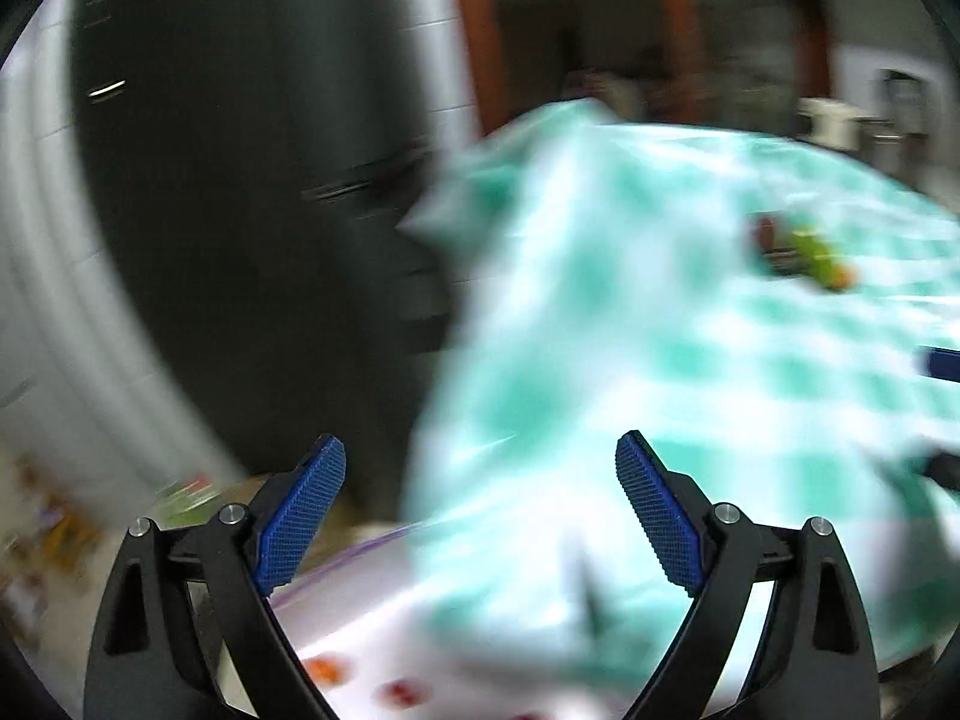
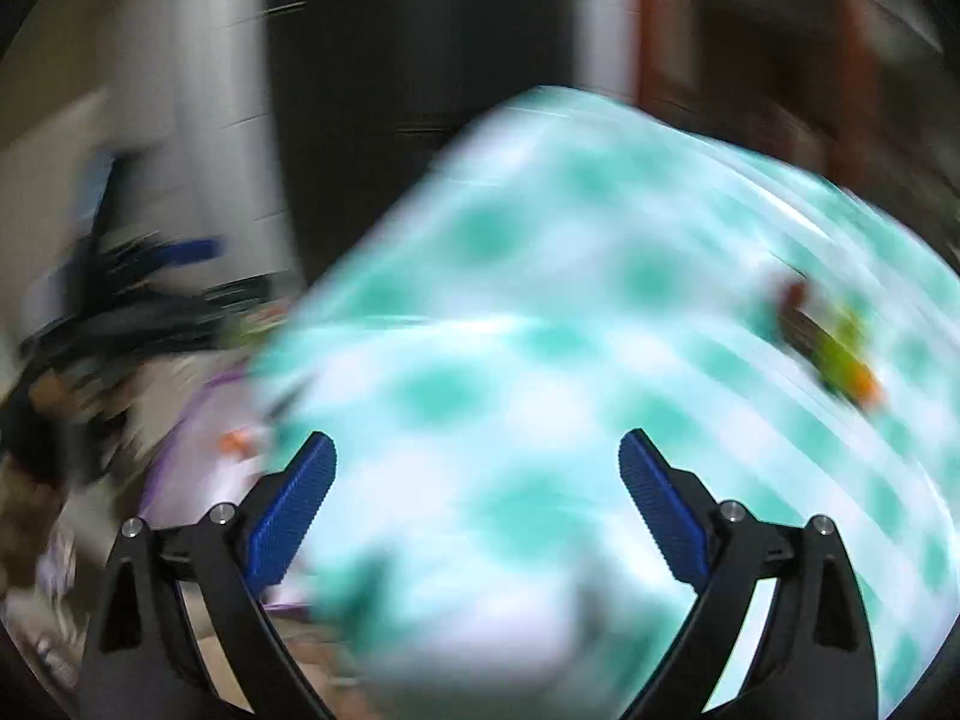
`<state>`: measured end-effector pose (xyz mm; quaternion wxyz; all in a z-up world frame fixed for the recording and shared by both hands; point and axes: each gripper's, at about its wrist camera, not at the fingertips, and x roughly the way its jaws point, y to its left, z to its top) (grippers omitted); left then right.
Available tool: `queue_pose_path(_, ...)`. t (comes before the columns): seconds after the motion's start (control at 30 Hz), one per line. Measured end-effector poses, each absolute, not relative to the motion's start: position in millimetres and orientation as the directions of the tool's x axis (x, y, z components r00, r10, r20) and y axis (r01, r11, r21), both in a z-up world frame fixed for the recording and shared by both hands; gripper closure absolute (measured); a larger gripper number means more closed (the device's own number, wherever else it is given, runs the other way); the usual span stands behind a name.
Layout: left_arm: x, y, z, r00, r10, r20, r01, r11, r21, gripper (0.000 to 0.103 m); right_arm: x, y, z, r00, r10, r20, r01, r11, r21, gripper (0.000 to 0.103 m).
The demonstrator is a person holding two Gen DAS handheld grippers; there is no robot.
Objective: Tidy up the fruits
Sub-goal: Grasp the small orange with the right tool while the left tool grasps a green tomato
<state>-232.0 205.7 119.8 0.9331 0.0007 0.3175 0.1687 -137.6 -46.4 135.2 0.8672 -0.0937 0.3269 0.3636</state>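
Observation:
Both views are heavily motion-blurred. A small cluster of fruits, green, red and orange, lies far off on a table with a green-and-white checked cloth; it also shows in the right wrist view. My left gripper is open and empty, over the table's near left corner. My right gripper is open and empty above the cloth. The tip of the other gripper shows at the right edge of the left wrist view.
A large dark appliance stands left of the table against a white tiled wall. A pale sheet with small red and orange prints lies below the table corner. Brown door frames are behind. Blurred dark clutter is at the left.

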Motion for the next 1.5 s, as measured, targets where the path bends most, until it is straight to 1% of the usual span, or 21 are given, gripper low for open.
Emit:
queue_pose_path(0.1,-177.7,153.6,109.4,0.768,0.140,-0.624,-0.173,0.985,0.008,0.014,-70.7,-110.4,111.4,0.606,0.443,-0.661,-0.509,0.854,0.106,0.007)
queue_pose_path(0.13,-159.0,139.9,99.5,0.770,0.100,-0.630,-0.138,0.990,-0.012,0.014,-47.5,-129.1,101.9,0.630,0.387,-0.673,-0.444,0.891,0.098,0.007)
queue_pose_path(0.27,-89.2,97.9,62.5,0.741,-0.039,-0.671,-0.053,0.992,-0.116,0.014,18.8,-173.7,55.6,0.647,0.235,-0.726,-0.297,0.954,0.045,0.008)
queue_pose_path(0.3,-76.7,87.2,56.3,0.726,-0.079,-0.683,-0.037,0.987,-0.154,0.014,34.6,-178.2,48.1,0.642,0.218,-0.735,-0.285,0.958,0.035,0.009)
queue_pose_path(0.37,-60.3,77.5,48.2,0.713,-0.116,-0.691,-0.024,0.982,-0.190,0.014,61.3,-177.9,35.2,0.631,0.194,-0.751,-0.270,0.963,0.022,0.016)
queue_pose_path(0.4,-53.9,73.8,37.3,0.709,-0.122,-0.694,-0.025,0.980,-0.197,0.014,74.6,-178.0,31.6,0.621,0.185,-0.761,-0.268,0.963,0.016,0.017)
queue_pose_path(0.43,-51.2,69.7,30.2,0.702,-0.125,-0.701,-0.027,0.979,-0.201,0.014,86.8,-177.2,29.5,0.607,0.182,-0.774,-0.275,0.962,0.011,0.022)
queue_pose_path(0.47,-49.7,66.2,25.1,0.702,-0.131,-0.700,-0.027,0.977,-0.210,0.014,96.6,-173.6,29.2,0.608,0.182,-0.773,-0.287,0.958,0.000,0.023)
queue_pose_path(0.57,-50.4,78.9,20.7,0.707,-0.185,-0.682,-0.031,0.956,-0.291,0.014,117.5,-157.1,31.5,0.592,0.189,-0.783,-0.342,0.939,-0.032,0.024)
queue_pose_path(0.6,-50.1,84.3,18.6,0.704,-0.205,-0.680,-0.041,0.944,-0.328,0.014,128.5,-150.4,30.2,0.584,0.172,-0.793,-0.348,0.936,-0.054,0.027)
queue_pose_path(0.63,-50.2,88.7,16.9,0.704,-0.219,-0.675,-0.053,0.933,-0.357,0.014,138.0,-145.1,28.9,0.582,0.156,-0.798,-0.351,0.934,-0.073,0.033)
queue_pose_path(0.73,-47.5,92.2,14.4,0.702,-0.231,-0.673,-0.069,0.919,-0.388,0.014,158.4,-140.1,27.3,0.577,0.163,-0.800,-0.349,0.935,-0.062,0.034)
queue_pose_path(0.83,-47.4,85.9,16.3,0.697,-0.243,-0.674,-0.040,0.926,-0.375,0.014,169.5,-141.1,26.3,0.562,0.186,-0.806,-0.344,0.939,-0.023,0.034)
queue_pose_path(0.9,-46.6,79.4,17.2,0.693,-0.239,-0.680,-0.026,0.935,-0.354,0.014,172.3,-142.3,25.4,0.547,0.222,-0.807,-0.363,0.932,0.011,0.041)
queue_pose_path(0.97,-45.5,74.4,17.0,0.688,-0.224,-0.691,-0.025,0.943,-0.331,0.014,171.5,-142.2,25.2,0.531,0.268,-0.804,-0.396,0.917,0.045,0.056)
queue_pose_path(1.0,-45.2,73.0,17.0,0.686,-0.218,-0.695,-0.028,0.946,-0.324,0.013,169.6,-141.5,25.3,0.531,0.277,-0.801,-0.406,0.913,0.046,0.062)
queue_pose_path(1.1,-41.6,74.1,15.0,0.664,-0.218,-0.716,-0.050,0.942,-0.333,0.013,156.7,-144.6,25.7,0.533,0.268,-0.803,-0.386,0.921,0.051,0.062)
queue_pose_path(1.2,-37.5,77.8,14.1,0.655,-0.217,-0.723,-0.077,0.933,-0.350,0.012,128.3,-160.5,27.9,0.532,0.310,-0.788,-0.369,0.922,0.114,0.063)
queue_pose_path(1.27,-28.6,72.1,14.9,0.646,-0.189,-0.740,-0.095,0.941,-0.324,0.012,103.7,-177.2,28.6,0.538,0.330,-0.775,-0.350,0.925,0.151,0.063)
queue_pose_path(1.4,19.8,35.7,15.1,0.626,-0.234,-0.744,-0.074,0.932,-0.355,0.012,63.1,-202.6,31.5,0.555,0.340,-0.759,-0.312,0.931,0.189,0.063)
queue_pose_path(1.5,65.3,6.1,14.3,0.626,-0.189,-0.757,-0.100,0.943,-0.319,0.012,39.9,-218.7,32.6,0.565,0.359,-0.743,-0.293,0.929,0.226,0.063)
